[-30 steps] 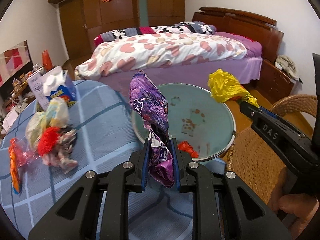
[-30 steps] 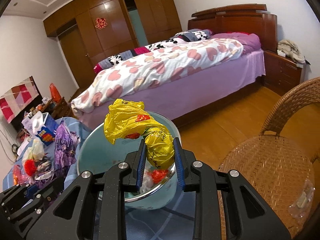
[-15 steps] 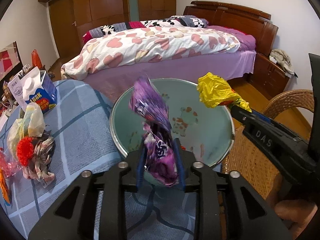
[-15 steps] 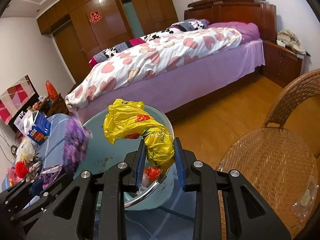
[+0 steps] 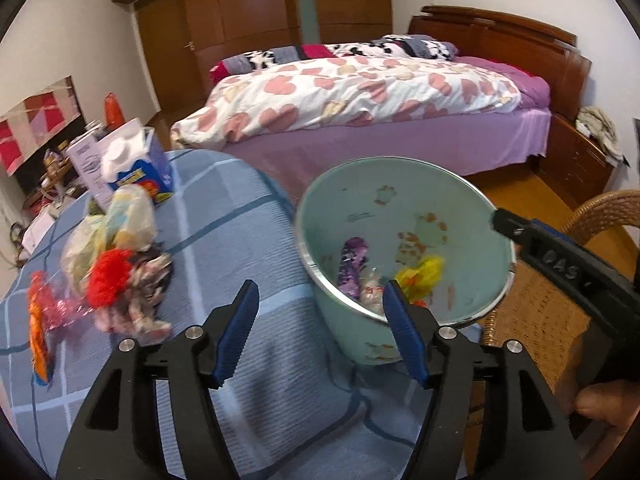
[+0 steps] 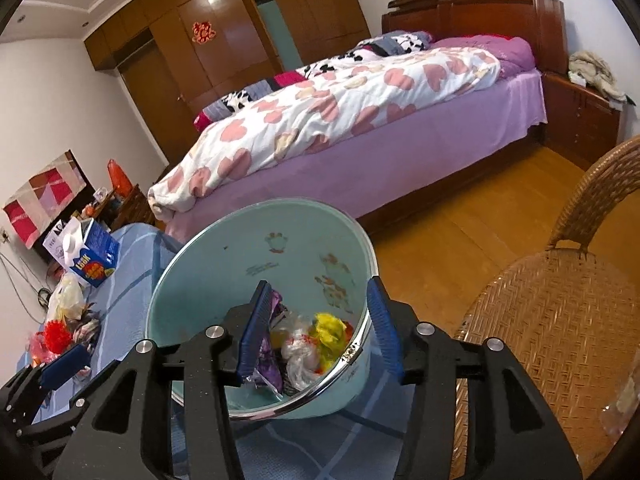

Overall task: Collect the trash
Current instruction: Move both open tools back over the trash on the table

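A pale teal basin stands at the right edge of the blue checked table; it also shows in the right wrist view. In it lie a purple wrapper and a yellow bag, seen from the right wrist as the purple wrapper and the yellow bag, with a clear plastic wad between them. My left gripper is open and empty just before the basin. My right gripper is open and empty over the basin's near rim.
A heap of trash lies on the table's left: a red pom-pom, clear bags, a red-orange wrapper. A blue-white carton stands behind it. A wicker chair is at the right, a bed beyond.
Both grippers opened. The purple wrapper and the yellow bag dropped from them into the basin. The left gripper drew back slightly to the left.
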{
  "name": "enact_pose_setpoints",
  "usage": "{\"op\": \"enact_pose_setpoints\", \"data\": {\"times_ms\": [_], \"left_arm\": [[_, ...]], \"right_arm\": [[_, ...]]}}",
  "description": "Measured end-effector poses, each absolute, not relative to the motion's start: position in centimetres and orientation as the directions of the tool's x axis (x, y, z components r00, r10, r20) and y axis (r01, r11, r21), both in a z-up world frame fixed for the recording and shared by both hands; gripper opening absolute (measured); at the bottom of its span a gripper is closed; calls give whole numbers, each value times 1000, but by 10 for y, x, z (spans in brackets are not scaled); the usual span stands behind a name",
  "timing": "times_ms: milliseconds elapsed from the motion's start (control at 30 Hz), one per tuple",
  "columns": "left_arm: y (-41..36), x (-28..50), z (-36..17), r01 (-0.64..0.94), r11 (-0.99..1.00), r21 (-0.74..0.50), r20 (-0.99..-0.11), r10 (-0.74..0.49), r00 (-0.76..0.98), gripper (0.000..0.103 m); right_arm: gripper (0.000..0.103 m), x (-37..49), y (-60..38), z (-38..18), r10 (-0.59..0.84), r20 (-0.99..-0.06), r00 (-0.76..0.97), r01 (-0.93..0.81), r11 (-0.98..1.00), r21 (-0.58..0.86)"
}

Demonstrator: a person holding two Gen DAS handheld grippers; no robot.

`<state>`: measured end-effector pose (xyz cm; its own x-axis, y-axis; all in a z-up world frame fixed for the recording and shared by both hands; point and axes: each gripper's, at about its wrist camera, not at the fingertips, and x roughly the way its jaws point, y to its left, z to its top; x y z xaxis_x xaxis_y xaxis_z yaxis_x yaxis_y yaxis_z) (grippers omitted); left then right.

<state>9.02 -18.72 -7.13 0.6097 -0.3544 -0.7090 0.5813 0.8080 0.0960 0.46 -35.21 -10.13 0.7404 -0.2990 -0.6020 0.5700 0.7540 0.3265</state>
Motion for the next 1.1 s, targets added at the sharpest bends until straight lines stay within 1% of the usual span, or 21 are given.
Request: {"op": "enact_pose_setpoints", "data": {"times_ms": [133,267,333,367,500,633,800,967,1100], "left_arm": [[-173,88,-65,552,826,110,-689,-337,641,68],[-158,82,-57,523,845,111,-671,-325,666,72],[-148,81,-54,505,856,109,-669,-313,674,75],[-145,80,-54,499,860,107,-668,-309,677,75],[-125,81,-54,467,879,93,-675,-289,679,75],[-102,83,-57,435,897,82,-683,-267,680,75],[-71,84,-65,391,917,76,-701,-229,676,75],[-38,84,-67,346,934,85,-693,-194,695,75],[-3,90,-70,281,957,65,-698,-158,698,75]], "right_arm": [[50,-3,-346,-91,-310,-577,756,565,754,335],[50,-7,-330,-79,-318,-547,775,540,782,311],[54,-7,-320,-73,-314,-532,786,520,801,296],[58,-7,-316,-71,-313,-527,790,512,809,288],[60,-7,-298,-64,-309,-508,804,481,841,249],[62,-3,-282,-62,-289,-513,809,451,864,225],[67,6,-258,-63,-235,-523,819,390,897,208],[67,20,-232,-65,-176,-537,825,323,926,193],[67,29,-213,-64,-135,-539,831,270,946,179]]}}
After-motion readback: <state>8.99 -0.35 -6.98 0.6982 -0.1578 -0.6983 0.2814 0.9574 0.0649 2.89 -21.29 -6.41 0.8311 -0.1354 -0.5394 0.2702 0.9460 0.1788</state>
